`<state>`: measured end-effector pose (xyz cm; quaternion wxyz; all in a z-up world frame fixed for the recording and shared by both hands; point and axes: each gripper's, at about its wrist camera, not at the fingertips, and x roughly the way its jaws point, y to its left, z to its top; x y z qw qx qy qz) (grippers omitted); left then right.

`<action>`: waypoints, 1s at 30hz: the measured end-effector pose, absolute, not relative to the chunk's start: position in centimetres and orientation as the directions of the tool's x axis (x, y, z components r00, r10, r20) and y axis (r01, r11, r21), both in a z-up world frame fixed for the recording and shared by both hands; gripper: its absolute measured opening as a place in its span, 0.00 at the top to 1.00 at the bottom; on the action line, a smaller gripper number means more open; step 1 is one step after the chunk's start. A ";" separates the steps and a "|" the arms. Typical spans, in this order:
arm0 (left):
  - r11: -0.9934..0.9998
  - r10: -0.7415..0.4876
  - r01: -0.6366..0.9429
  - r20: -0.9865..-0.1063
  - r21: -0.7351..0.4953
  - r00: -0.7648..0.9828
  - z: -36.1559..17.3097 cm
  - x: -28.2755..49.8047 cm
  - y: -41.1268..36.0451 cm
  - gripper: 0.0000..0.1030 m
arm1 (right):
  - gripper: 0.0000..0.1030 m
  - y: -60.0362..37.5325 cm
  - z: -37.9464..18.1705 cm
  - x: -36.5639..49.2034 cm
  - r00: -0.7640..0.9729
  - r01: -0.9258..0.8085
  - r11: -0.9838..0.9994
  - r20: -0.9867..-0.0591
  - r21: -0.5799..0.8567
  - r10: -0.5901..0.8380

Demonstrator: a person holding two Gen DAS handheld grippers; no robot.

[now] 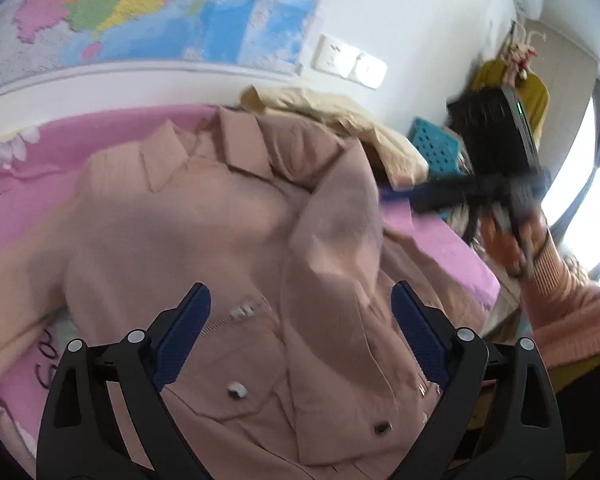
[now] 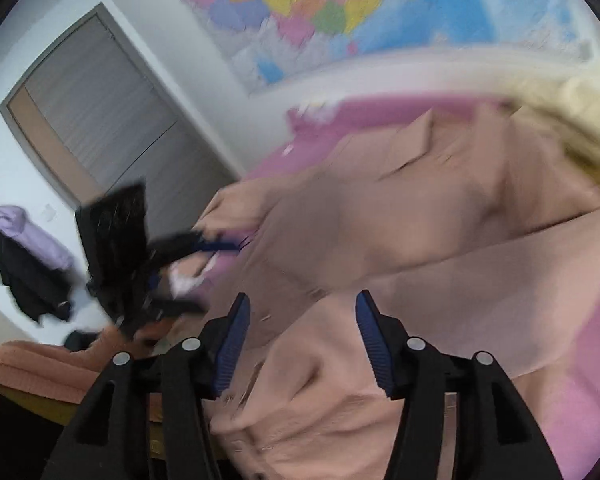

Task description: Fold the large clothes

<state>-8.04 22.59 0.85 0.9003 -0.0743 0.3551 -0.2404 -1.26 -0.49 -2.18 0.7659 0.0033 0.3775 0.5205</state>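
A dusty-pink jacket [image 1: 204,232] lies front-up on a pink bedsheet [image 1: 40,184], collar toward the wall, with one sleeve folded across its chest [image 1: 340,216]. My left gripper [image 1: 300,304] is open and empty above the jacket's lower front, near the zip and snaps. My right gripper [image 2: 300,308] is open and empty above rumpled jacket fabric [image 2: 420,216]. The right gripper also shows in the left wrist view [image 1: 496,188], held off the bed's right edge. The left gripper shows in the right wrist view [image 2: 204,246], blurred, at the jacket's edge.
A cream garment [image 1: 340,112] lies bunched behind the jacket by the wall. A teal crate [image 1: 436,144] stands beyond the bed. A map [image 1: 140,8] hangs on the wall. A door [image 2: 108,112] and hanging dark clothes [image 2: 24,264] are to the left.
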 end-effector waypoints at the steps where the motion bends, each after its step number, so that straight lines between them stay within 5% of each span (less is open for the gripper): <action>1: 0.863 -0.503 0.399 -0.611 -0.310 0.612 0.4 -8.0 22.0 0.08 | 0.37 -1.9 -1.8 -0.7 0.221 -0.778 0.490 -0.559 0.393 0.799; 6: 0.795 -0.590 0.489 -0.645 -0.359 0.486 -1.9 -6.8 18.2 0.05 | 0.35 -8.9 -2.5 3.7 0.408 -0.608 0.650 -0.524 0.456 0.748; 10: 0.840 -0.485 0.466 -0.769 -0.278 0.415 -4.9 -4.5 15.2 0.06 | 0.33 -11.2 -5.6 6.1 0.426 -0.518 0.703 -0.566 0.487 0.706; 11: 0.852 -0.460 0.454 -0.787 -0.261 0.411 -5.3 -4.2 15.1 0.16 | 0.33 -11.1 -6.3 6.6 0.425 -0.508 0.708 -0.573 0.490 0.701; 12: 0.856 -0.449 0.449 -0.798 -0.256 0.402 -5.6 -3.8 15.1 0.45 | 0.33 -11.4 -7.1 7.0 0.426 -0.492 0.714 -0.577 0.498 0.697; 14: 0.862 -0.452 0.425 -0.798 -0.275 0.400 -5.3 -3.1 16.1 0.86 | 0.33 -11.9 -7.9 7.3 0.410 -0.492 0.701 -0.573 0.516 0.710; 20: 0.915 -0.397 0.200 -0.703 -0.349 0.590 -1.1 -2.3 25.8 0.87 | 0.28 -12.6 -7.2 8.4 0.441 -0.510 0.670 -0.505 0.539 0.742; 22: 0.937 -0.332 0.126 -0.715 -0.327 0.616 -0.6 -2.3 28.4 0.82 | 0.25 -12.1 -6.5 8.8 0.448 -0.525 0.663 -0.489 0.533 0.748; 24: 0.954 -0.277 0.084 -0.735 -0.289 0.618 -0.7 -2.2 29.6 0.67 | 0.23 -11.2 -6.1 9.4 0.458 -0.539 0.678 -0.501 0.500 0.734; 30: 0.953 -0.294 0.119 -0.759 -0.278 0.581 -1.9 -1.5 29.0 0.47 | 0.16 -6.2 -4.8 11.9 0.416 -0.609 0.686 -0.576 0.399 0.704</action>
